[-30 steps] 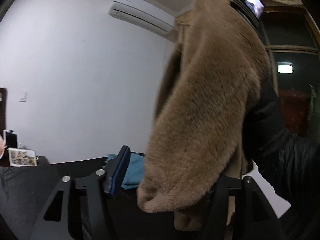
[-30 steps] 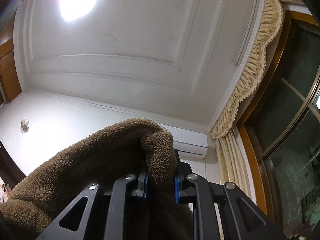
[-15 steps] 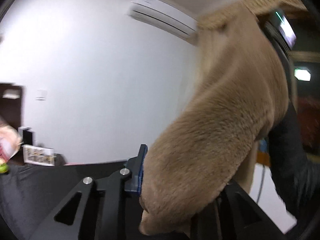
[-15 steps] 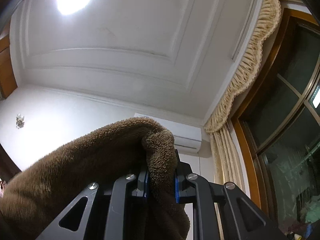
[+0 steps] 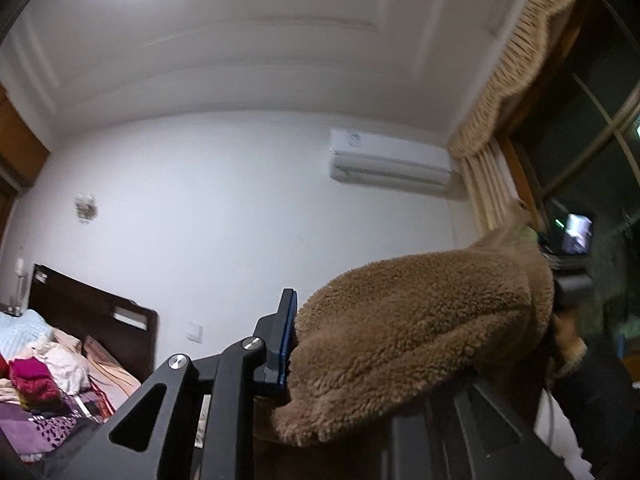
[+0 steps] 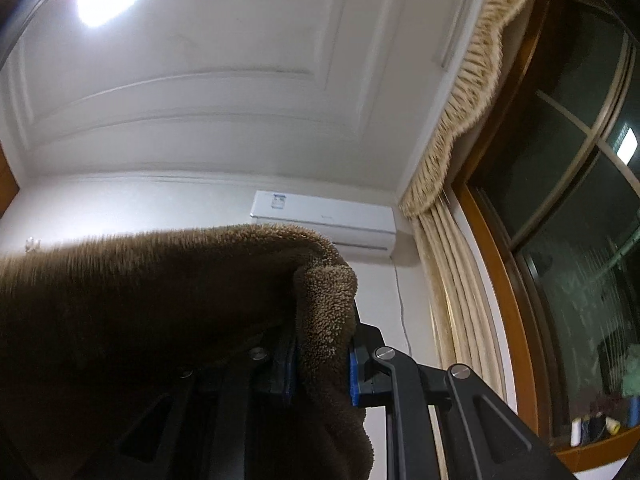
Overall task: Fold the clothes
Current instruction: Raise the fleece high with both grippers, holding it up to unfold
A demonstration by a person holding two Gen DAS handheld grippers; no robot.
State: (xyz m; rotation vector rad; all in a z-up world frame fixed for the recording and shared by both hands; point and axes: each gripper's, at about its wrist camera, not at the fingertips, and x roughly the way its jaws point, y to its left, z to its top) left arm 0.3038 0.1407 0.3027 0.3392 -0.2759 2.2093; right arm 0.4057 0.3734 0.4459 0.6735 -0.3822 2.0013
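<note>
A brown fleece garment (image 5: 420, 328) hangs between my two grippers, held up in the air. My right gripper (image 6: 320, 364) is shut on a fold of the fleece garment (image 6: 324, 320), which drapes off to the left. In the left wrist view the fleece lies between and over my left gripper's (image 5: 360, 356) fingers; the left finger pad (image 5: 286, 336) touches it, the right finger is hidden under the cloth. The other hand-held gripper (image 5: 568, 264) shows at the garment's far end.
Both cameras point up at a white wall and ceiling with an air conditioner (image 5: 388, 164). A bed with a dark headboard (image 5: 92, 316) and piled clothes (image 5: 36, 372) lies low left. Curtains (image 6: 452, 280) and a dark window (image 6: 580, 220) stand right.
The left gripper has tilted upward and swung, so the garment now stretches sideways towards the right gripper. The right gripper has lowered a little, still shut on the fleece.
</note>
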